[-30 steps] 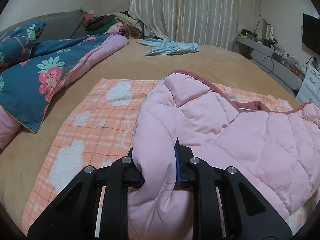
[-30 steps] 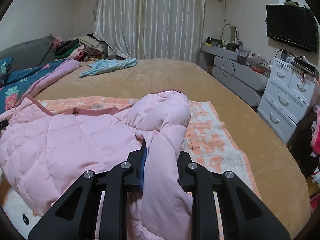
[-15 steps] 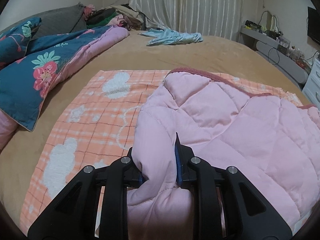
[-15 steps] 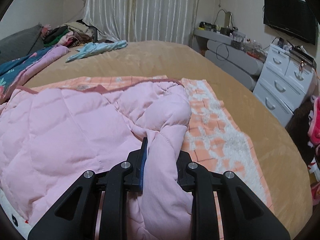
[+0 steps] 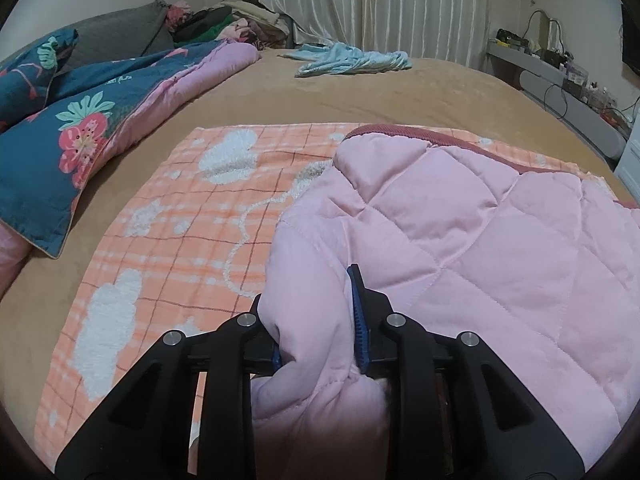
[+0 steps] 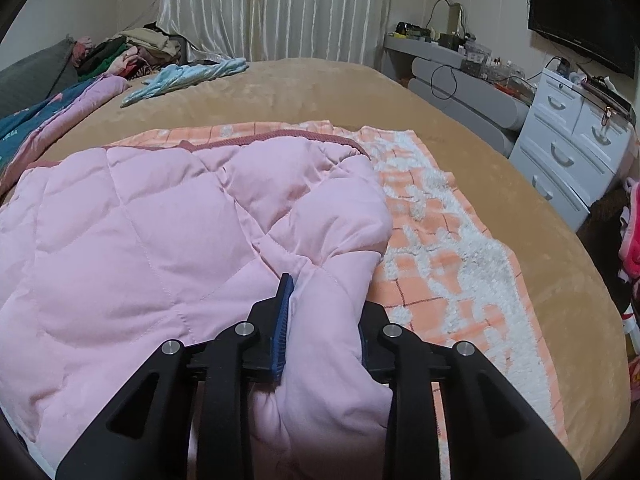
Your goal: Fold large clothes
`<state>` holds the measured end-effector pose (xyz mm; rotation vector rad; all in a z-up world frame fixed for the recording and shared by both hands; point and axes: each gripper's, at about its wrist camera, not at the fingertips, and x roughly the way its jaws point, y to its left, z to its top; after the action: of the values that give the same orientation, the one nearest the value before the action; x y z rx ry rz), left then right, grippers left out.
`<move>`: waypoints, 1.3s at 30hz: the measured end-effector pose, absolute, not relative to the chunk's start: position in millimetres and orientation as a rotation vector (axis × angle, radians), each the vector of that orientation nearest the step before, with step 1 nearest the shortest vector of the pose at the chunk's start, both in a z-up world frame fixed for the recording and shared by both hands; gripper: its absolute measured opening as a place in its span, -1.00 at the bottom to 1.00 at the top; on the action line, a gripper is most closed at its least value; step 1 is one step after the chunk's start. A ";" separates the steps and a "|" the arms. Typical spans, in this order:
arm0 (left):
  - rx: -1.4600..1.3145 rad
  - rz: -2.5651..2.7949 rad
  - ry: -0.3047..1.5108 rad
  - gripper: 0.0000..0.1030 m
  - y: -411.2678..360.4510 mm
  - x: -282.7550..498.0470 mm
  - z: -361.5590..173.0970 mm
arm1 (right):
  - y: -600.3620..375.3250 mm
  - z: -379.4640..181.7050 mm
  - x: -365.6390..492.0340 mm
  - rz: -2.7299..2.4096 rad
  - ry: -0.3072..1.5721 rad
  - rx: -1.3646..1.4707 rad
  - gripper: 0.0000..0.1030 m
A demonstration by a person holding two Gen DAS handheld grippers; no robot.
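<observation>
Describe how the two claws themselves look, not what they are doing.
Both look alike. The left claw and the right claw are matte black, built from angular linkage arms with triangular cut-outs and round silver pivot bolts. Each finger carries a ribbed blue pad on its inner face. No cables, markings, hands or sleeves show.

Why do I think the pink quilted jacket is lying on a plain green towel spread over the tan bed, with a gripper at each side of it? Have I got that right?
Nearly. The pink quilted jacket lies on an orange checked towel with white fluffy shapes, not a plain green one, as the left wrist view shows. The tan bed and the left gripper and right gripper at its sides are right; their jaws are opening with jacket fabric between them.
</observation>
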<state>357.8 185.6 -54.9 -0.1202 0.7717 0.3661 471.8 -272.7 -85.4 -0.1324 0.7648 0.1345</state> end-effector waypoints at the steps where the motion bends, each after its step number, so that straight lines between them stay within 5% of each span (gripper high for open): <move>1: -0.119 0.367 0.775 -0.64 185.5 358.6 -55.4 | -272.8 -86.0 474.2 0.133 0.772 -0.129 -0.50; 12: -0.146 0.372 0.802 -0.56 187.5 357.8 -55.2 | -278.2 -84.5 475.8 0.117 0.826 -0.071 -0.24; 14: -0.161 0.373 0.807 -0.28 189.6 352.6 -51.2 | -283.8 -76.0 468.4 0.115 0.815 -0.036 0.08; 16: -0.176 0.373 0.805 0.08 190.7 343.3 -45.2 | -294.3 -63.5 452.8 0.121 0.772 0.032 0.63; 20: -0.222 0.348 0.790 0.52 190.4 316.1 -35.7 | -311.1 -42.3 413.3 0.177 0.699 0.154 0.88; 25: -0.327 0.326 0.778 0.81 187.9 266.6 -34.4 | -322.3 -47.0 368.7 0.202 0.730 0.215 0.91; 39: -0.949 0.170 0.795 0.81 201.5 227.0 -96.2 | -332.1 -108.5 339.1 0.218 0.905 0.549 0.91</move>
<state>227.0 201.5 -96.2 -0.9487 0.7951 0.1697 339.1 -332.1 -108.5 0.5487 0.9055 0.2179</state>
